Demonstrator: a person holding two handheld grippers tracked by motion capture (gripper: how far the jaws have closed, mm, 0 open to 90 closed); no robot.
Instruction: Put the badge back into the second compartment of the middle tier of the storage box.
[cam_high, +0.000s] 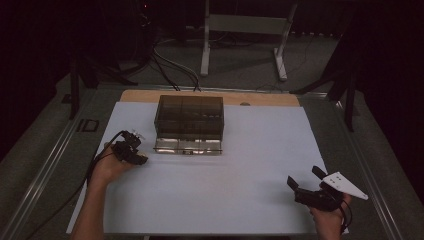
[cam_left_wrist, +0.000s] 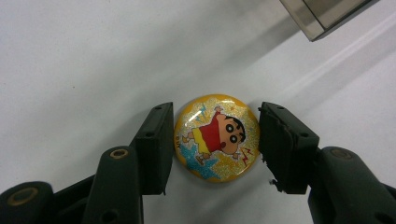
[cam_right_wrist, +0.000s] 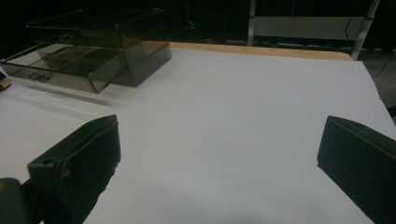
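A round yellow badge with a cartoon child in a red shirt sits between the jaws of my left gripper, above the white sheet. Both black pads touch its rim, one on each side, so the gripper is shut on it. In the high view the left gripper points down at the sheet, just left of the box's open drawer. My right gripper rests near the front right of the table. Its jaws stand wide open with nothing between them.
A smoky transparent drawer box stands at the middle back of the white sheet, its lowest drawer pulled out toward me. The same box appears far left in the right gripper view. A wooden table edge runs behind it.
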